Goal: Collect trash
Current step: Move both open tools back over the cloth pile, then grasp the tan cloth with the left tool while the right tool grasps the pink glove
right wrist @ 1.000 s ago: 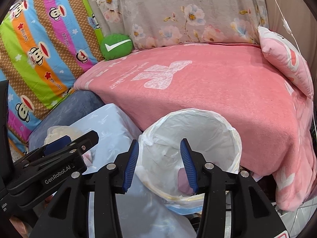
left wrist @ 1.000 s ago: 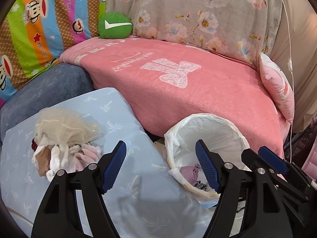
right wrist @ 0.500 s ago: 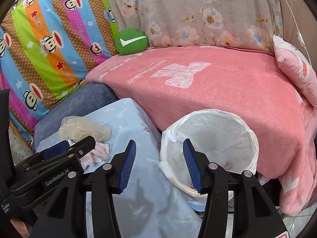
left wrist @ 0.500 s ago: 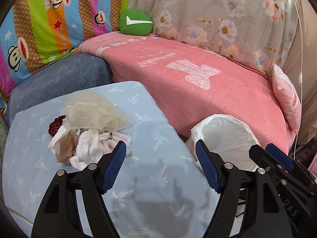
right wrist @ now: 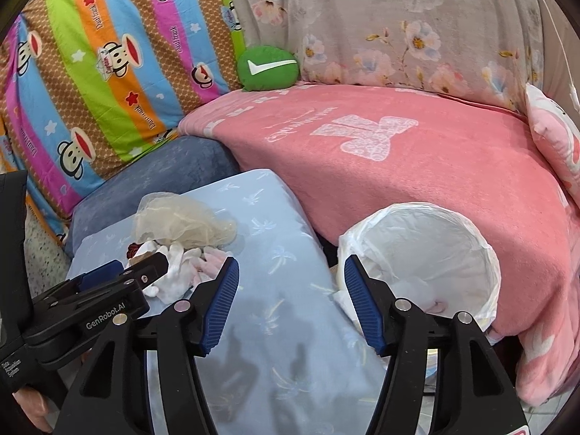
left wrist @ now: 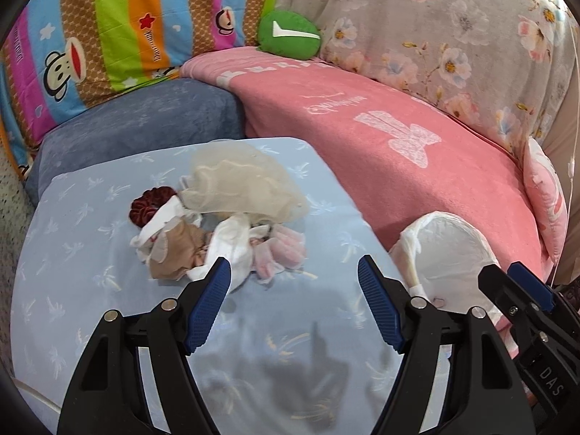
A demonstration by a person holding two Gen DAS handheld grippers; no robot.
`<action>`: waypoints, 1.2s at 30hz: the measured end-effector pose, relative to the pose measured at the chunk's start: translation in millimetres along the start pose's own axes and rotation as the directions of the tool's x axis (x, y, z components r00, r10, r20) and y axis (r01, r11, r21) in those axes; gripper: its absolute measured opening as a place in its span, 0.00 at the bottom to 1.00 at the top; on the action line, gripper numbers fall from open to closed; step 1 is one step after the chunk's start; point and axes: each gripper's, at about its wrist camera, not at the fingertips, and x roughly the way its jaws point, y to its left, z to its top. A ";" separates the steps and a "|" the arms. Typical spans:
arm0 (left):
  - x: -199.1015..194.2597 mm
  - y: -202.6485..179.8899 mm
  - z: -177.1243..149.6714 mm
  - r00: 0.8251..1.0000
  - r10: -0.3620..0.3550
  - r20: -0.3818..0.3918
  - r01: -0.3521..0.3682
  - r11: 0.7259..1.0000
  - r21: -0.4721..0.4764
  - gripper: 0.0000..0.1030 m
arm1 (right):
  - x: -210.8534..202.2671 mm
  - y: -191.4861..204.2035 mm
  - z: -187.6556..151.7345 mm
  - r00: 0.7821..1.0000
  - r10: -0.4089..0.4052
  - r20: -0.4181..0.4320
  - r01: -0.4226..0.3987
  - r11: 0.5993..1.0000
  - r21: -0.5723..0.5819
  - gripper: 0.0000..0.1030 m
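A pile of trash (left wrist: 221, 217) lies on the light blue table cover (left wrist: 90, 290): a beige mesh piece (left wrist: 243, 185), a dark red crumpled bit (left wrist: 150, 208), white and pink tissues. It also shows in the right wrist view (right wrist: 181, 250). A white-lined bin (left wrist: 449, 250) stands to the table's right, also in the right wrist view (right wrist: 424, 253), with some trash inside. My left gripper (left wrist: 293, 272) is open and empty, just short of the pile. My right gripper (right wrist: 291, 268) is open and empty, over the table edge beside the bin.
A sofa with a pink blanket (left wrist: 398, 134) runs behind the table and bin. A green cushion (left wrist: 288, 36), a striped monkey-print cover (left wrist: 90, 36) and a blue cushion (left wrist: 145, 123) are at the back left. A pink pillow (right wrist: 554, 137) is at right.
Both grippers have swung left, away from the bin toward the pile on the table. The right gripper has opened wider. Neither holds anything.
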 end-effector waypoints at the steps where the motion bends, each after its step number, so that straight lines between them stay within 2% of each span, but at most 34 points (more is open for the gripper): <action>1: -0.1 4.9 -0.6 1.000 0.011 -0.001 -0.011 1.000 -0.005 0.67 | 0.5 3.6 -0.2 1.000 0.002 -0.002 -0.002 1.000 -0.006 0.59; 6: -3.6 21.1 -4.0 0.997 0.071 0.015 -0.071 0.997 0.001 0.68 | 4.0 20.4 -1.6 1.000 0.015 -0.011 -0.016 0.999 -0.039 0.61; 8: -4.8 26.2 -5.1 0.995 0.094 0.022 -0.094 0.996 0.007 0.74 | 6.2 27.0 -3.0 1.000 0.021 -0.018 -0.022 0.999 -0.050 0.61; 15: -4.5 38.3 -8.3 0.992 0.128 0.023 -0.128 0.992 0.007 0.77 | 14.3 45.4 -5.4 0.999 0.027 -0.034 -0.030 0.996 -0.085 0.63; 18: -2.3 44.8 -9.4 0.990 0.139 0.017 -0.139 0.990 0.000 0.81 | 16.8 53.0 -6.2 0.999 0.022 -0.034 -0.025 0.994 -0.106 0.65; 20: -0.8 49.5 -9.4 0.988 0.153 0.011 -0.153 0.988 -0.006 0.87 | 19.2 56.9 -6.7 0.999 0.015 -0.034 -0.019 0.993 -0.119 0.66; 25: 6.0 67.6 -8.7 0.983 0.183 -0.008 -0.183 0.982 -0.037 0.89 | 29.6 63.5 -7.4 0.999 0.014 -0.042 -0.019 0.992 -0.127 0.70; 36: 28.7 108.5 -10.3 0.973 0.223 -0.063 -0.229 0.968 -0.104 0.89 | 68.4 79.0 -8.3 0.996 0.038 -0.081 -0.048 0.990 -0.131 0.70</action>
